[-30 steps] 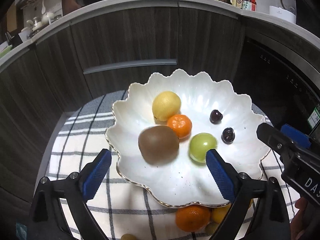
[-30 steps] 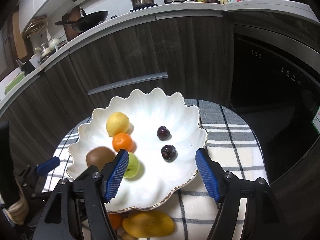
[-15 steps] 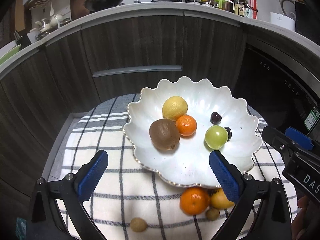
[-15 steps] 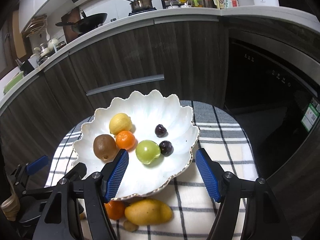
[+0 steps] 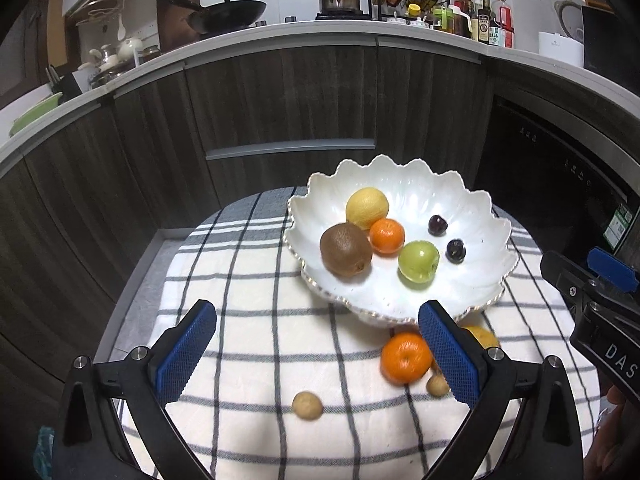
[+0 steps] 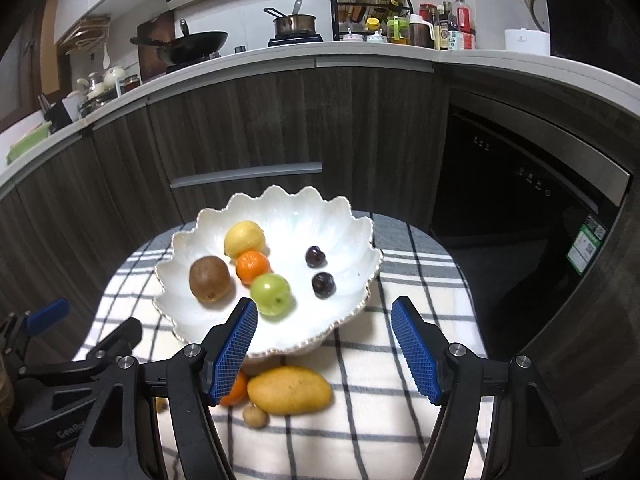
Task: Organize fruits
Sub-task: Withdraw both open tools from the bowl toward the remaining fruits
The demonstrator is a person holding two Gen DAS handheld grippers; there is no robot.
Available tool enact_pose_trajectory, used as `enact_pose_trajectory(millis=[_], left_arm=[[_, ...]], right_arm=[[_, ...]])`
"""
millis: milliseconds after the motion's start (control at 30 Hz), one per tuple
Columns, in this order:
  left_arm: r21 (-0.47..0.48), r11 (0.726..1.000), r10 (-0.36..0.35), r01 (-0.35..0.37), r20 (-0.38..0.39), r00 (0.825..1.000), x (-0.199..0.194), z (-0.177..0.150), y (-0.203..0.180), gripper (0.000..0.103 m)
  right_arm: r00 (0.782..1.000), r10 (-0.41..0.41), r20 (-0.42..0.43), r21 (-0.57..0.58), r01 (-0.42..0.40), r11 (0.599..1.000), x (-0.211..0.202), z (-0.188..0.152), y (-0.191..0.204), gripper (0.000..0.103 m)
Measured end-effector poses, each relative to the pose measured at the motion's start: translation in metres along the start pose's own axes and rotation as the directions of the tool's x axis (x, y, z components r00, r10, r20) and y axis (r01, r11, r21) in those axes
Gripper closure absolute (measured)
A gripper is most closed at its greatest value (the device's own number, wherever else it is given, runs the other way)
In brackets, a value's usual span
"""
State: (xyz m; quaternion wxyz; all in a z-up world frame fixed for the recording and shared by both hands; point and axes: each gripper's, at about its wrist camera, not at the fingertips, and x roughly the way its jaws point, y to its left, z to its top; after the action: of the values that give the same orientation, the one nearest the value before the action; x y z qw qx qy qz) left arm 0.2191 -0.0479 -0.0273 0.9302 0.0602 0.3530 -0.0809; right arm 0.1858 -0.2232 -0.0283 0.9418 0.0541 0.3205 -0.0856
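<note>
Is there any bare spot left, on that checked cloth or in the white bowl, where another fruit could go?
Yes. The checked cloth is bare left of the bowl. Inside, the back and right, around the two dark cherries, lie free. It is crowded in front of the bowl: an orange, a mango and small brown fruits lie together.

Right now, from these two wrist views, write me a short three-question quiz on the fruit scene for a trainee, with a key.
1. True or false: the kiwi lies on the checked cloth.
2. How many dark cherries sit in the white bowl?
3. Which fruit lies outside the bowl? A) lemon B) mango C) green apple

Key
1. False: it is in the bowl, beside the small orange and the lemon.
2. Two.
3. B: the mango rests on the cloth in front of the bowl, near a second orange; the green apple is in the bowl.
</note>
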Motion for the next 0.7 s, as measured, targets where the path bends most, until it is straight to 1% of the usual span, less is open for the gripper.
enact_pose_trajectory(millis=[267, 367, 467, 533, 700], left_arm=[[-0.014, 1.0, 0.019, -0.019, -0.009, 1.0, -0.003, -0.026, 0.006, 0.0], [-0.016, 0.999, 0.038, -0.038, 0.0, 0.999, -0.001, -0.037, 0.007, 0.0], [-0.018, 0.997, 0.074, -0.074, 0.013, 0.997, 0.001, -0.049, 0.01, 0.0], [-0.02, 0.996, 0.087, -0.087, 0.009, 0.996, 0.005, -0.055, 0.012, 0.0], [-0.033, 0.993, 0.115, -0.114, 0.017, 0.993, 0.012, -0.063, 0.019, 0.0]], right_arm=[[1.0, -0.019, -0.008, -0.017, 0.019, 1.0, -0.007, -0.019, 0.003, 0.033], [1.0, -0.026, -0.012, -0.028, 0.025, 0.999, -0.007, -0.028, 0.006, 0.033], [0.999, -0.043, -0.008, -0.038, 0.042, 0.998, -0.007, -0.039, 0.009, 0.033], [0.999, -0.05, -0.008, -0.047, 0.05, 0.998, -0.005, -0.043, 0.011, 0.033], [0.998, -0.053, -0.034, -0.06, 0.051, 0.997, 0.007, -0.052, 0.017, 0.033]])
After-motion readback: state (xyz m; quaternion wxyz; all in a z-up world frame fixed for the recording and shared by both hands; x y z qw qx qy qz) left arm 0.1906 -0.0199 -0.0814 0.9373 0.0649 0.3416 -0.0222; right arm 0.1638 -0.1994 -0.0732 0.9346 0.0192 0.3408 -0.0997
